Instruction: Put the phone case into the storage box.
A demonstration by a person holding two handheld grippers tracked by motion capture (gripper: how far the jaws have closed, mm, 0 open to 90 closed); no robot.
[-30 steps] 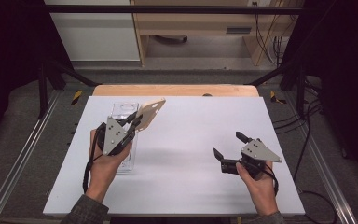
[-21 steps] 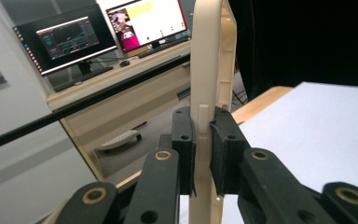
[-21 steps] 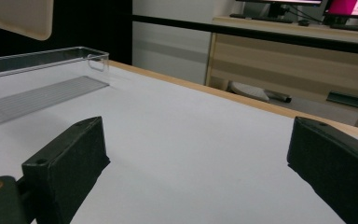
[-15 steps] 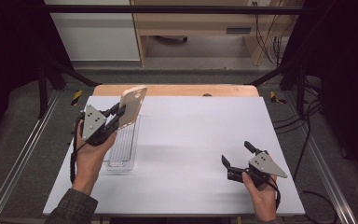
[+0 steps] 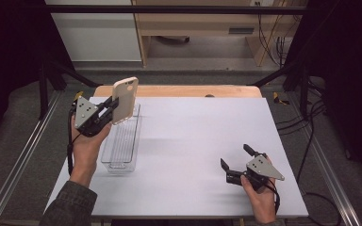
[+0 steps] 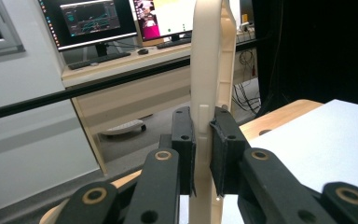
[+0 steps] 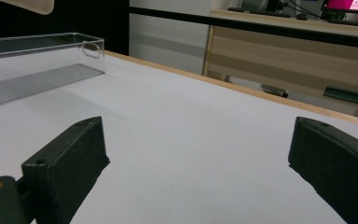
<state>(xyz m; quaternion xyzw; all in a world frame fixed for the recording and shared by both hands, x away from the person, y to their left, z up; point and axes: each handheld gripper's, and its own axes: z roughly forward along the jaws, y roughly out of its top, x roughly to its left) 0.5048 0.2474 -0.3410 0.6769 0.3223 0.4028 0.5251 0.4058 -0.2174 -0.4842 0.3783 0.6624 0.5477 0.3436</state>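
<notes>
The left gripper [image 5: 107,110] is closed on a beige phone case [image 5: 125,100] and holds it upright above the far end of the clear tray [image 5: 122,141]; its jaws pinch the thin edge of the case [image 6: 209,93]; no brand or writing can be read on it, and its top is cut off in the left gripper view. The right gripper [image 5: 235,157] rests on the white tabletop [image 5: 193,136], well to the right of the tray, jaws wide apart and empty; monitor text behind is too blurred to read.

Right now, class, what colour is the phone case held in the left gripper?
Cream-beige; the phone case shows best in the high view.
</notes>
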